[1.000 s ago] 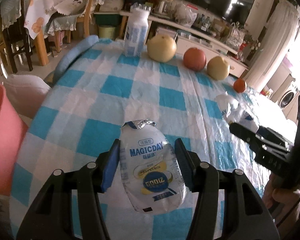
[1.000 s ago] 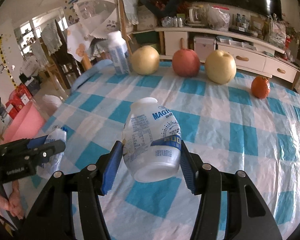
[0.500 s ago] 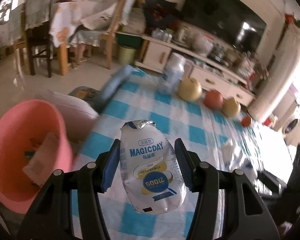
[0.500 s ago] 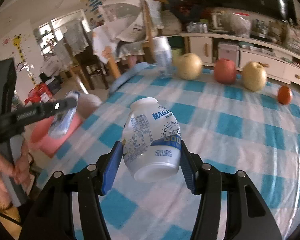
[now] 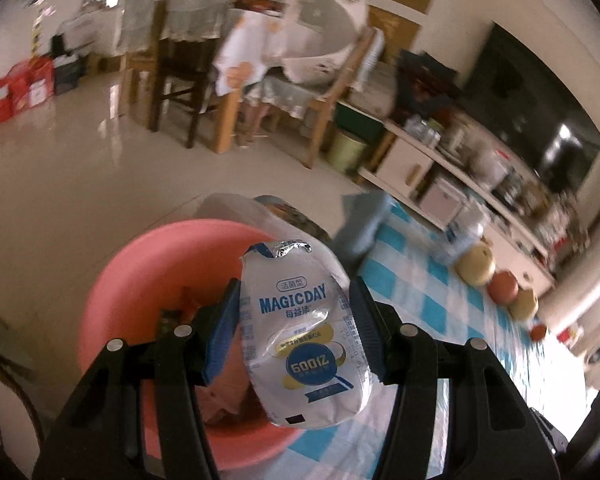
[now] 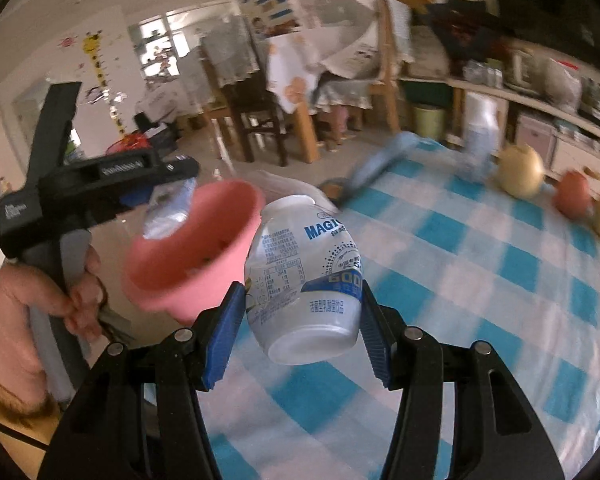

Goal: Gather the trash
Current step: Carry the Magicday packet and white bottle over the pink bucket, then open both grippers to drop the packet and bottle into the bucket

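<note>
My left gripper (image 5: 294, 326) is shut on a crushed white MAGICDAY yogurt bottle (image 5: 300, 332) with torn foil at its top. It holds the bottle above a pink basin (image 5: 140, 280) that has some trash inside. My right gripper (image 6: 302, 320) is shut on a second white MAGICDAY bottle (image 6: 304, 276), held over the table's left edge. In the right wrist view the left gripper (image 6: 168, 196) with its bottle (image 6: 168, 212) hangs over the pink basin (image 6: 204, 252), just left of my right gripper.
A blue-and-white checked tablecloth (image 6: 480, 280) covers the table. Along its far edge stand a tall white bottle (image 6: 478, 136), a yellow pear (image 6: 520, 172), a red apple (image 6: 574, 194) and more fruit. Chairs (image 5: 176, 76) and a cabinet (image 5: 440, 168) stand beyond on the shiny floor.
Both grippers swung left, off the table toward the pink basin. The left bottle now hangs over the basin; the right bottle has come close to the basin's rim. Both grips are unchanged.
</note>
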Motion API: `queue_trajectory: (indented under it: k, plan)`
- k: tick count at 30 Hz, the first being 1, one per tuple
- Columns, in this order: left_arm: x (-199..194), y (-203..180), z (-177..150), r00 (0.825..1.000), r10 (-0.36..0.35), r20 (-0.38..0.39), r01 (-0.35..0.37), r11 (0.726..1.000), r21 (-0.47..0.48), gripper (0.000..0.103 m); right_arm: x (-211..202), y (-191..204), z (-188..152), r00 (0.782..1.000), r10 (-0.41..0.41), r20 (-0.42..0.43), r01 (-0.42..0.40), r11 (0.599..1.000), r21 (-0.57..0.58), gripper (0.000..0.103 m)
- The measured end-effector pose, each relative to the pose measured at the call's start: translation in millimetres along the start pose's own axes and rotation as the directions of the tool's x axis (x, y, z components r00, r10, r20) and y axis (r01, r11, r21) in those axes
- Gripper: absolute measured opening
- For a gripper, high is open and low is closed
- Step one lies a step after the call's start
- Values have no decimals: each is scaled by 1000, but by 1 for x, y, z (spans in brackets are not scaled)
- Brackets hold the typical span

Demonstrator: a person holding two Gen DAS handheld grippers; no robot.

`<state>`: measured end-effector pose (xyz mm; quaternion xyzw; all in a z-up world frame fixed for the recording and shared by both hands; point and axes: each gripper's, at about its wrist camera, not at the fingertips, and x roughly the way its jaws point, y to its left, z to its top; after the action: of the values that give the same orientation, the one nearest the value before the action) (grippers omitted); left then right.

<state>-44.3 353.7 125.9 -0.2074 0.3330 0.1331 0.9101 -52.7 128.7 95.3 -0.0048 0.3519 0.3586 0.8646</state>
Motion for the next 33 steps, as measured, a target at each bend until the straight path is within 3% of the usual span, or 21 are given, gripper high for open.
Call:
queue_trajectory:
  k: [8, 9, 10, 11, 12, 13, 15, 21, 28, 33]
  plan:
    - [7, 43, 11, 999, 39, 0, -39, 993, -108, 56, 50, 59, 35, 999, 44, 3, -43, 995, -95, 58]
    - [8, 48, 12, 999, 49, -2, -49, 992, -117, 56, 61, 66, 38, 999, 51, -11, -52, 993, -108, 63]
    - [9, 52, 12, 998, 64, -7, -64, 990, -124, 56, 67, 69, 39, 999, 47, -15, -48, 992, -114, 77]
    - [10, 54, 12, 997, 72, -14, -73, 990, -124, 56, 71, 71, 39, 999, 31, -12, -32, 992, -119, 84]
    - [12, 57, 13, 996, 84, -24, -86, 989, -122, 61, 76, 73, 37, 1000, 13, -8, -13, 992, -122, 87]
    - [14, 59, 13, 995, 99, -30, -102, 987, -122, 73, 77, 72, 35, 1000, 5, -8, -6, 993, -117, 87]
    - [14, 61, 13, 988, 150, -28, -153, 981, -123, 83, 74, 68, 29, 1000, -5, 1, 5, 995, -99, 87]
    - [2, 40, 17, 979, 200, 33, -200, 980, -26, 95, 46, 48, 5, 995, -101, 28, 102, 993, -60, 91]
    - [-11, -7, 7, 979, 168, 118, -182, 976, 122, 98, 4, 18, -25, 984, -179, 22, 178, 983, 42, 91]
    - [-22, -47, -9, 965, 169, 198, -217, 944, 250, 99, -31, 0, -44, 968, -249, 28, 245, 964, 100, 91]
